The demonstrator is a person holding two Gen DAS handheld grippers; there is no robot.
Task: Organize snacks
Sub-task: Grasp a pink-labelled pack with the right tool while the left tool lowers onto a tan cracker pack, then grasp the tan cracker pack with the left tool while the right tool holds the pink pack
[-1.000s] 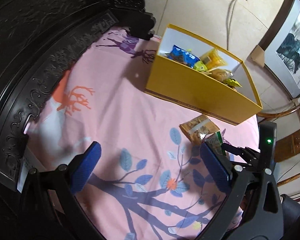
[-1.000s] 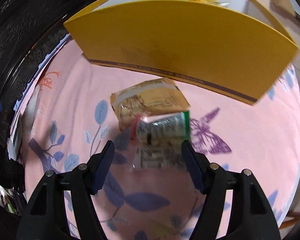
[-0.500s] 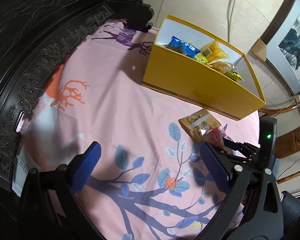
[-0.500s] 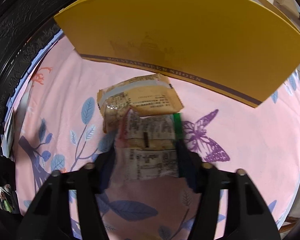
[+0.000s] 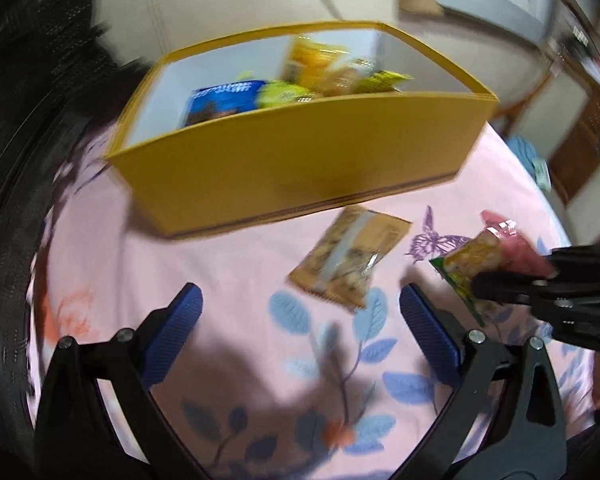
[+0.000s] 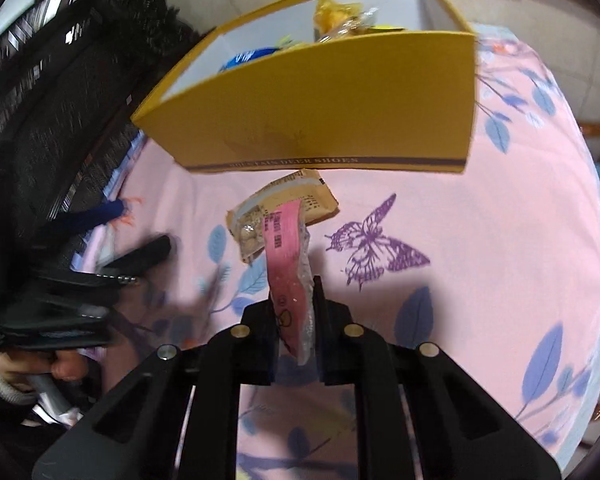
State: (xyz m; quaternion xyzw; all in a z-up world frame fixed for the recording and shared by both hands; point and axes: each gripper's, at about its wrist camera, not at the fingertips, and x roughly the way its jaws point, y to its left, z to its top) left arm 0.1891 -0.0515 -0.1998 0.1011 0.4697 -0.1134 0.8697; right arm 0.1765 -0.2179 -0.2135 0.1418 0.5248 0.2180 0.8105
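Right wrist view: my right gripper has its jaws clamped on one end of a pink-and-clear plastic snack packet, lifted off the pink leaf-printed tablecloth. The packet's long axis runs forward out of the jaws, its free end pointing toward the open yellow cardboard shoebox near the table's far edge. Held only by its tail, the slick film could slide out, or the drooping free end could catch the box's near wall on the way over. A flat tan snack pouch lies on the cloth just before the box. My left gripper hangs wide open, empty.
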